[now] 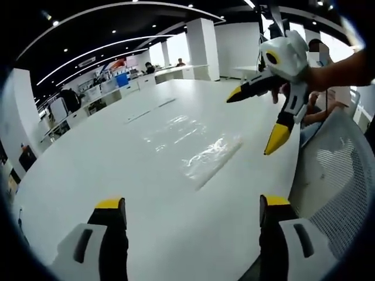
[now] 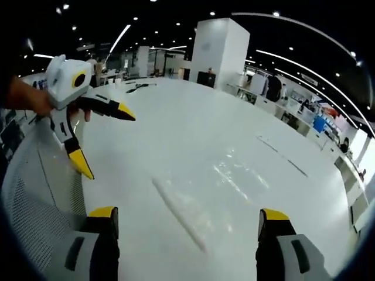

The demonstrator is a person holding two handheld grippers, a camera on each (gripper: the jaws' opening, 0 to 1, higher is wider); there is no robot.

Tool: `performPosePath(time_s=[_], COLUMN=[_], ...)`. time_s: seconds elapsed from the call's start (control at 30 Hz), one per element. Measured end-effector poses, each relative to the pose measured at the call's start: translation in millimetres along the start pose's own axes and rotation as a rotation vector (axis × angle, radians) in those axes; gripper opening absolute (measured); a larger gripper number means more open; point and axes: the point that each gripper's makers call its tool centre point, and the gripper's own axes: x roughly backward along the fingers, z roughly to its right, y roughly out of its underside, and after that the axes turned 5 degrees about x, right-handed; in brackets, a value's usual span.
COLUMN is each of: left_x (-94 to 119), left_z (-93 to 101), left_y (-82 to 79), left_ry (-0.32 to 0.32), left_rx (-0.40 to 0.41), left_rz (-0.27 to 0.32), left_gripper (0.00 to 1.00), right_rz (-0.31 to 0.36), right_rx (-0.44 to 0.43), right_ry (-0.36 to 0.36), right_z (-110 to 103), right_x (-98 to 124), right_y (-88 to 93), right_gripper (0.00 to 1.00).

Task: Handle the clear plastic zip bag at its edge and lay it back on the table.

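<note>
The clear plastic zip bag [image 1: 193, 146] lies flat on the white table [image 1: 88, 152], its zip edge toward the chair side. My left gripper [image 1: 192, 204] stands open just short of the bag, with nothing between its jaws. My right gripper [image 1: 251, 124] hovers open over the bag's right end, held by a hand. In the right gripper view the bag [image 2: 225, 181] lies ahead on the table [image 2: 193, 117], beyond my open right gripper [image 2: 188, 213]. My left gripper [image 2: 110, 146] hangs open at the left there, above the table edge.
A white mesh chair [image 1: 340, 175] [image 2: 35, 193] stands at the table's near edge. A person [image 1: 328, 99] sits beyond it. White pillars [image 1: 202, 50] [image 2: 220, 50] and office desks line the background. Small dark items [image 2: 140, 88] lie at the table's far end.
</note>
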Motion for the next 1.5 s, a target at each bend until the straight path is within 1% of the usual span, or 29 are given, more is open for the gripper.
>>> performPosePath(time_s=[0.07, 0.17, 0.3, 0.4, 0.5, 0.63, 0.73, 0.87, 1.07, 1.23, 1.3, 1.5], left_x=[-0.3, -0.3, -0.1, 0.3, 1.8, 3.6, 8.1, 14.1, 20.7, 29.2, 29.7, 35.0], left_z=[0.8, 0.4, 1.1, 1.8, 3.1, 4.1, 6.5, 7.8, 7.5, 7.7, 7.1, 7.8], left_y=[0.0, 0.8, 2.0, 2.5, 2.1, 3.4, 4.7, 5.2, 5.2, 1.8, 4.9, 6.2], left_ry=[0.004, 0.005, 0.004, 0.005, 0.008, 0.007, 0.002, 0.0, -0.007, -0.012, -0.014, -0.025], left_rx=[0.002, 0.001, 0.01, 0.01, 0.013, 0.019, 0.007, 0.0, 0.004, 0.014, 0.02, 0.029], left_rz=[0.002, 0.001, -0.002, -0.003, 0.005, 0.017, 0.028, 0.041, 0.057, 0.077, 0.075, 0.087], left_gripper=[0.95, 0.97, 0.99, 0.99, 0.99, 0.99, 0.99, 0.99, 0.99, 0.99, 0.99, 0.99], right_rz=[-0.002, 0.002, 0.021, 0.033, 0.038, 0.054, 0.073, 0.09, 0.09, 0.107, 0.114, 0.149], right_rx=[-0.004, -0.022, -0.052, -0.068, -0.087, -0.097, -0.114, -0.144, -0.152, -0.16, -0.163, -0.175], right_ry=[0.004, 0.016, 0.036, 0.047, 0.065, 0.086, 0.104, 0.119, 0.118, 0.124, 0.128, 0.149], right_z=[1.8, 2.9, 4.4, 6.6, 8.4, 8.1, 9.2, 5.9, -8.3, -11.8, -12.7, -13.4], right_x=[-0.9, 3.9, 10.7, 12.9, 18.3, 25.7, 29.2, 35.6, 43.2, 47.2, 49.5, 56.6], right_y=[3.0, 8.0, 9.6, 10.2, 12.2, 10.5, 11.6, 12.6, 12.4, 8.9, 6.8, 2.4], right_gripper=[1.0, 1.0, 1.0, 1.0, 1.0, 1.0, 1.0, 1.0, 1.0, 1.0, 1.0, 1.0])
